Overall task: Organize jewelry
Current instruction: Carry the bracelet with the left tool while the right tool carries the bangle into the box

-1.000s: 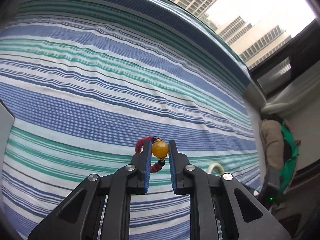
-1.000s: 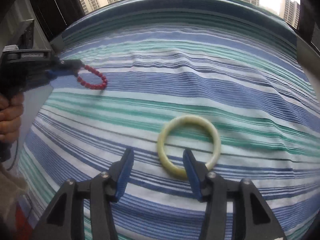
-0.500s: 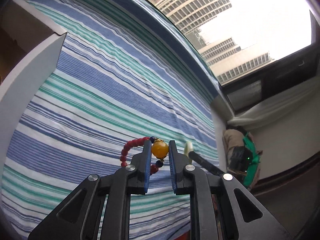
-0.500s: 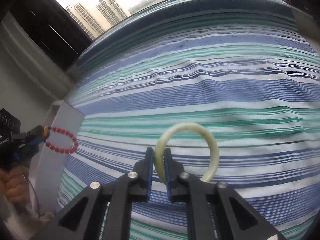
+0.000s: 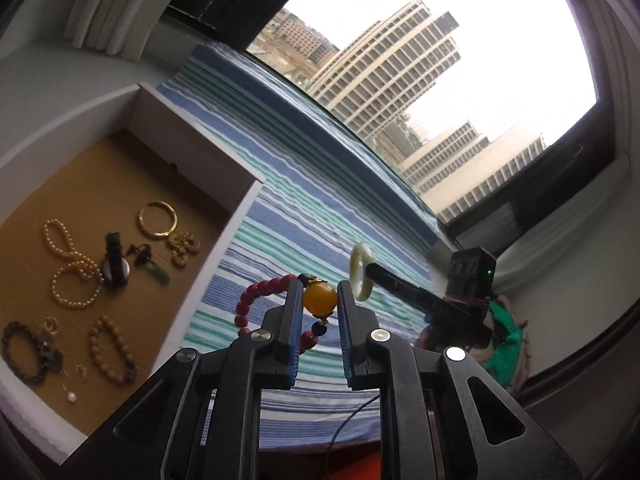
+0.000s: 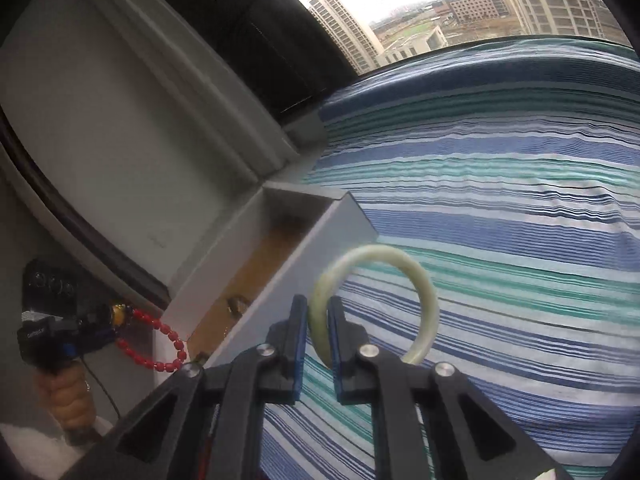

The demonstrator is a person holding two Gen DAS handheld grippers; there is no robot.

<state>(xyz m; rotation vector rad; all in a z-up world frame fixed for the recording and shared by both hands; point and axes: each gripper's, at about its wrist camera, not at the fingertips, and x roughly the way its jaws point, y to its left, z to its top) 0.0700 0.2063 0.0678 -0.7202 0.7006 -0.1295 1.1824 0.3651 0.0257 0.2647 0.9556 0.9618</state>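
Above the striped sheet (image 6: 500, 208), right gripper (image 6: 319, 322) fingers clamp the bangle (image 6: 424, 292) upright (edge-on).

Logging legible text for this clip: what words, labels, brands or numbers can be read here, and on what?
None can be read.
White label on the left gripper body, seen from the right wrist camera: too blurred to read.
Box, jewelry, striped bedsheet: no text visible.
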